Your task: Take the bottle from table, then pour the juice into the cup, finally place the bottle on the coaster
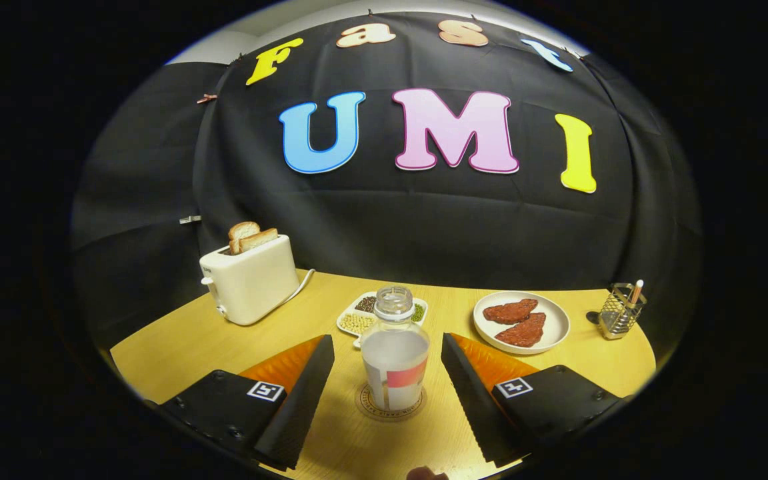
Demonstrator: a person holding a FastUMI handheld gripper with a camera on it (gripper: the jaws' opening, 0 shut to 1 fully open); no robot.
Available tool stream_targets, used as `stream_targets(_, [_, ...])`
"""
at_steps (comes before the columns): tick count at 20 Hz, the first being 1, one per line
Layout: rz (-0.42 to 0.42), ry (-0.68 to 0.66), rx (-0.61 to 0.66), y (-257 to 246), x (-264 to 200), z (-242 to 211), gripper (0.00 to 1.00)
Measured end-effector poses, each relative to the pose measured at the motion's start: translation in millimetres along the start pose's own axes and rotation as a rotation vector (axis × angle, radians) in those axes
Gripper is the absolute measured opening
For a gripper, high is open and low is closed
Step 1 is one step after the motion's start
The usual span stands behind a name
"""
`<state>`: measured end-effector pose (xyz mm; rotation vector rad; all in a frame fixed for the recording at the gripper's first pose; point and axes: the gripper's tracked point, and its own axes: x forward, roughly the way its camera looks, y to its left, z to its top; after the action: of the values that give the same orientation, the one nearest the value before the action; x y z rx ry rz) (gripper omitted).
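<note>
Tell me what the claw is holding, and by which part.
Nothing. The claw is open, fingers either side of the bottle on the coaster, not touching it.

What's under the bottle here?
The bottle stands on a round coaster; its printed rim shows around the base, its middle is covered. The gripper is open, fingers either side, not touching.

The gripper [388, 393] is held low and level, pointed straight forward. Its two fingers [304, 393] are spread wide apart, angled outward symmetrically, with a clear gap kept on each inner side. No contact is made by either finger.
</note>
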<state>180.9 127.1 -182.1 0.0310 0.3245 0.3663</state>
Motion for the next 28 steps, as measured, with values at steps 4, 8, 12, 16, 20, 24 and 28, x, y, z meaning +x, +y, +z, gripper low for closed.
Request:
stream_targets(4, [-0.057,-0.024,-0.012,-7.0,-34.8,26.1,0.99])
stream_targets(8, [-0.118,-0.079,-0.035,-14.6,-75.6,62.9,0.98])
stream_targets(12, [-0.178,-0.121,-0.093,-32.6,-111.9,100.4,0.98])
stream_targets(16, [-0.224,-0.13,-0.074,-41.8,-157.8,110.9,0.97])
stream_targets(20, [-0.28,-0.087,0.005,-49.9,-193.5,97.5,0.97])
stream_targets(24, [-0.311,-0.051,0.074,-43.2,-225.4,80.9,0.97])
stream_targets(28, [-0.352,-0.054,0.104,-56.0,-246.6,89.4,0.98])
